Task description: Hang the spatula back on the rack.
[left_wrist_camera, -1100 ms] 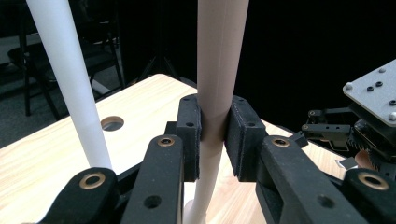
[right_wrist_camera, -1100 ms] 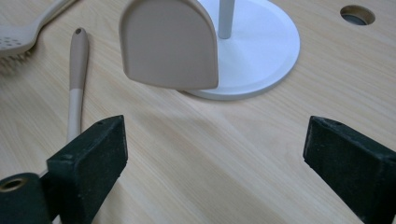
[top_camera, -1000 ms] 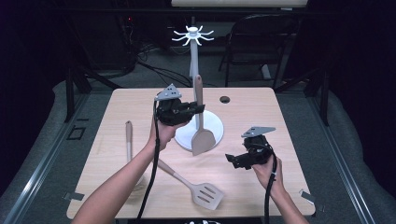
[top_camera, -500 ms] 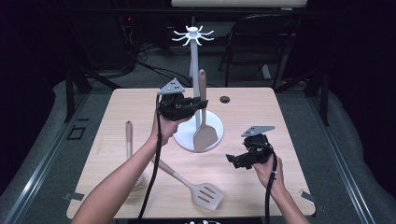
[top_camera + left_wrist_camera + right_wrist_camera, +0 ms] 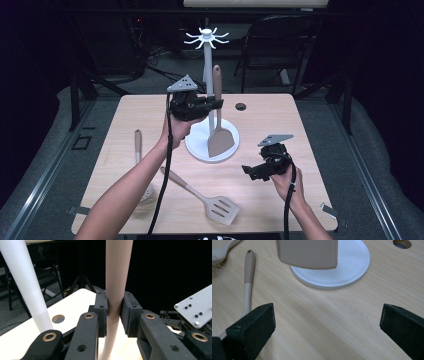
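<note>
On the left of the pale wooden table [image 5: 125,120] lie a beige-handled spoon [image 5: 138,145] and, nearer the front edge, a beige slotted turner [image 5: 210,200]. The left gripper [image 5: 216,104] is clamped on the handle of a tan solid spatula [image 5: 220,135], which hangs upright in the air, blade down, over the round base of the white utensil stand [image 5: 206,60] and just in front of its post. The hooks at the top of the stand are bare, so hanging the spatula there looks like the work in hand.

The spatula looks light and stiff, probably smooth silicone or plastic, so it may swivel in a loose hold; gripping mid-handle, as now, leaves the top end free for a hook.

Over to the right, the right gripper [image 5: 253,172] hovers low above the table with its jaws wide apart and nothing between them.

The left gripper view shows the black pads [image 5: 101,312] pressing squarely on the handle, which the high view is too far off to confirm. The right gripper view shows the blade's lower edge clear of the white base.
</note>
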